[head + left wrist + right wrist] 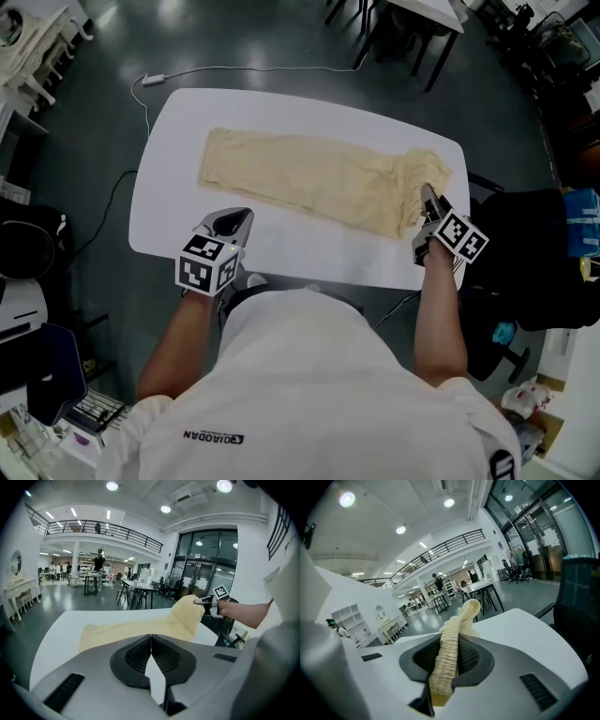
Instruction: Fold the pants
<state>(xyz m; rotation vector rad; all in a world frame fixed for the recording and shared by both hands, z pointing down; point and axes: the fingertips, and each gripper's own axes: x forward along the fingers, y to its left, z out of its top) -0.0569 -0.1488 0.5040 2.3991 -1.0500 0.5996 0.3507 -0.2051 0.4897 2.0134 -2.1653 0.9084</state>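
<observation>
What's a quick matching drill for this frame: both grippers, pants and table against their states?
Things:
1. left gripper
2. right gripper
3. pants
4. table

States:
A. white, lies under the cloth
B. fingers shut, nothing held
C. pale yellow, one end lifted
D. fingers shut on a ribbed, gathered end

Pairs: 1-B, 2-D, 3-C, 4-A

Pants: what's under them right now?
The white table, bare around the pants. The waistband end is lifted, pinched in the right gripper. Whatever lies beneath the flat legs is covered by the fabric.
</observation>
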